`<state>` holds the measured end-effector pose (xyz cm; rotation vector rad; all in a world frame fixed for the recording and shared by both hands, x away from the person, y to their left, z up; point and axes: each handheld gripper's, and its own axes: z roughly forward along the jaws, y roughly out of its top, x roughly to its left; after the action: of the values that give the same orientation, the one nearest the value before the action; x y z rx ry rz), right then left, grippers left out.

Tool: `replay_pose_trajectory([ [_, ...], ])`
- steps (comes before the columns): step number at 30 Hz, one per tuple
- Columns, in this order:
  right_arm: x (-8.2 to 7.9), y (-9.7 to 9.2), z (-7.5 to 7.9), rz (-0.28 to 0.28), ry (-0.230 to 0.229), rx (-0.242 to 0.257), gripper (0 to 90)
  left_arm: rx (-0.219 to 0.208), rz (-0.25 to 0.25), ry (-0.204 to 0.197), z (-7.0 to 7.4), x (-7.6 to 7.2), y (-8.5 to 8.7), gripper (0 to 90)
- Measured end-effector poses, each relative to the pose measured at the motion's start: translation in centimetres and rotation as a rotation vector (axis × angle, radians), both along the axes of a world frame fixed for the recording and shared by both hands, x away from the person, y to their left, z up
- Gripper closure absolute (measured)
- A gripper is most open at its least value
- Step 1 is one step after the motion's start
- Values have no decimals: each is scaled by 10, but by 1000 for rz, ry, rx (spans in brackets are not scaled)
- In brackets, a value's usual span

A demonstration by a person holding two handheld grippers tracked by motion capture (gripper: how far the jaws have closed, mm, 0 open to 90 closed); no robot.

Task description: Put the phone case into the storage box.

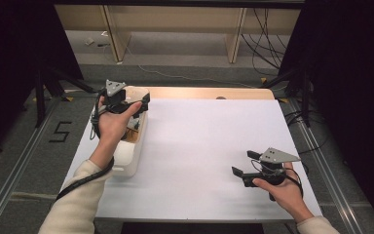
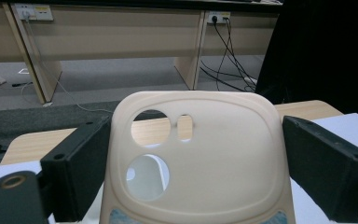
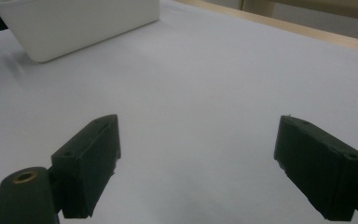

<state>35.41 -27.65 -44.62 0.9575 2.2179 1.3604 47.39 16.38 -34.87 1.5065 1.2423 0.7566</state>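
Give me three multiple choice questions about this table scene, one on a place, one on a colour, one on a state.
1. Where is the white bin?
A. table's left edge
B. table's right edge
C. on the floor

2. What colour is the phone case between the left claw's jaws?
A. blue
B. cream
C. black

3. How is the right claw?
A. shut on a cloth
B. open, holding nothing
C. shut on the bin

Key: 1 A, the high view shows it at the left edge. 2 B, the left gripper view shows cream. 3 B, its jaws stand apart over bare white table.
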Motion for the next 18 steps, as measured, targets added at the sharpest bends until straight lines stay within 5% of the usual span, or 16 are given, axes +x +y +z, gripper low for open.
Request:
replay_pose_trajectory([
  [18,0,0,0,0,0,2,153,-10,29,-2,-2,3,9,108],
])
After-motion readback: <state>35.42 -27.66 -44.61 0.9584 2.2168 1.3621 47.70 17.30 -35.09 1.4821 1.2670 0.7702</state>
